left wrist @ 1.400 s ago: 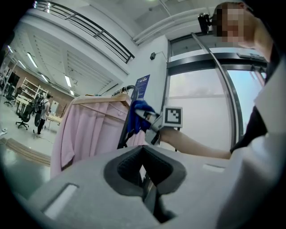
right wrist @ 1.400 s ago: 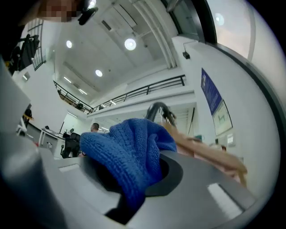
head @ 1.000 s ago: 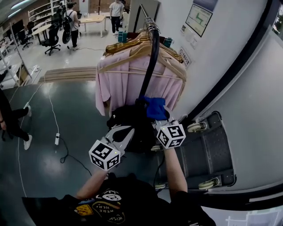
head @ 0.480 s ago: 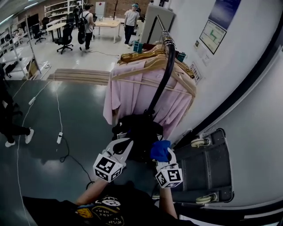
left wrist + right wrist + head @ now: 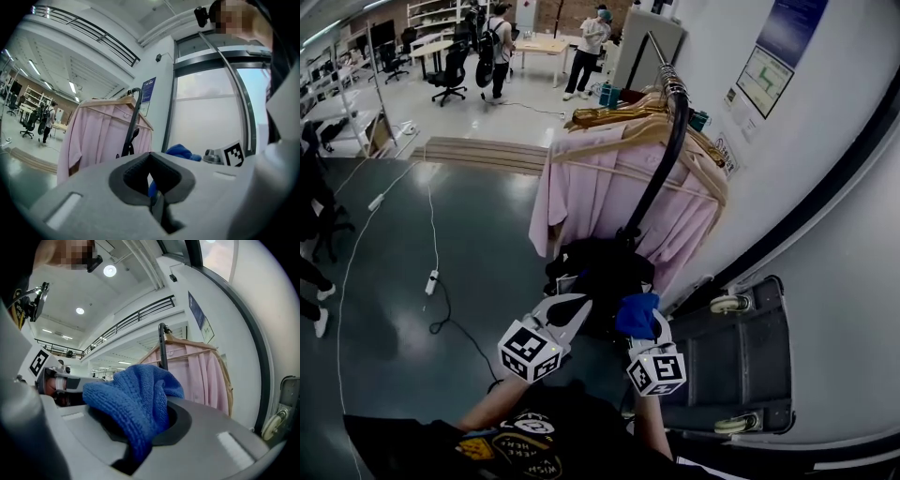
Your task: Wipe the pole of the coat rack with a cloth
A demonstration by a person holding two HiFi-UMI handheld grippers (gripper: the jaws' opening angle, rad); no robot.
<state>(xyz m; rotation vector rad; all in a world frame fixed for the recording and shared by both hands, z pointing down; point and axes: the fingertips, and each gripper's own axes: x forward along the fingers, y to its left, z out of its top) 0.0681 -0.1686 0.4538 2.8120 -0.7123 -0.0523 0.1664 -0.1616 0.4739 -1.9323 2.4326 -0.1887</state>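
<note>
Right gripper (image 5: 643, 328) has its jaws clenched on the blue cloth (image 5: 636, 314), which bunches up out of them, bottom centre of the head view. Right gripper view shows the cloth (image 5: 136, 399) filling the jaws, with the black pole (image 5: 162, 348) rising behind it. Can't tell if they touch. Left gripper (image 5: 577, 305) sits just left of it, jaws squeezed together on nothing. The pole (image 5: 661, 164) curves up through the middle of the frame past pink shirts (image 5: 591, 187) on hangers (image 5: 619, 114).
</note>
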